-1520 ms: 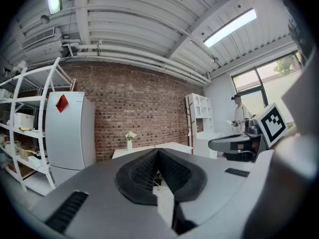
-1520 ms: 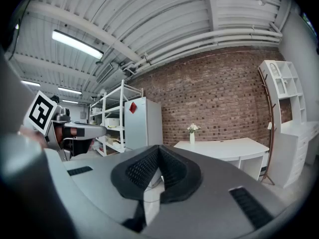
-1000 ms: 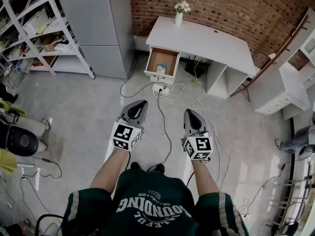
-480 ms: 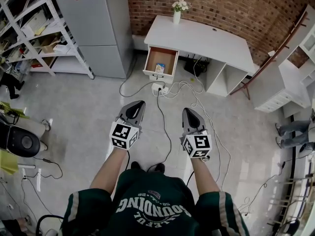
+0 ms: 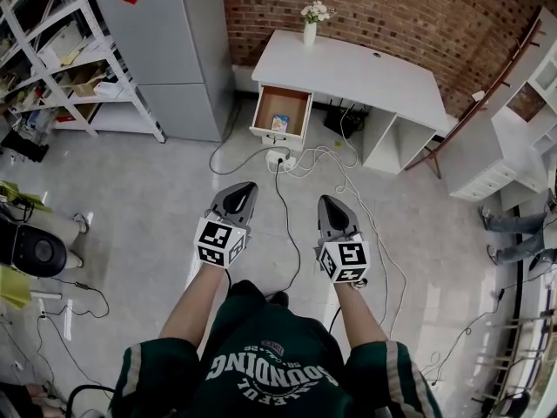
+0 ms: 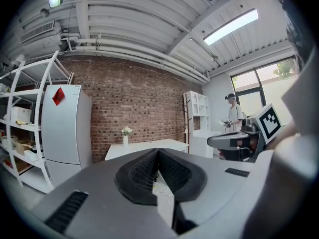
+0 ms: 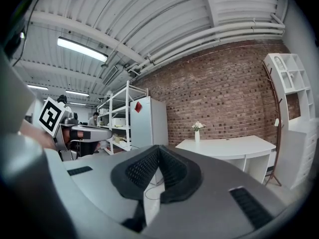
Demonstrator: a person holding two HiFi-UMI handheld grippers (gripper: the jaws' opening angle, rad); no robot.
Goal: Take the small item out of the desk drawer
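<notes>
A white desk (image 5: 365, 72) stands against the brick wall, its left drawer (image 5: 281, 114) pulled open. A small light-blue item (image 5: 280, 123) lies inside on the wooden bottom. My left gripper (image 5: 241, 192) and right gripper (image 5: 326, 205) hover side by side over the floor, well short of the desk. Both point toward it. Each has its dark pads pressed together with nothing between them, as the left gripper (image 6: 157, 153) and right gripper (image 7: 158, 151) views show. The desk (image 6: 144, 147) appears far off above the left jaws.
A white vase of flowers (image 5: 311, 24) stands on the desk's back left corner. A grey cabinet (image 5: 170, 50) and metal shelves (image 5: 61, 59) are at the left. Cables and a power strip (image 5: 280, 158) trail across the floor before the drawer. White shelving (image 5: 513, 129) is at the right.
The desk and drawer have slid slightly up and left in the head view, and both grippers sit a little lower. Jaws stay shut.
</notes>
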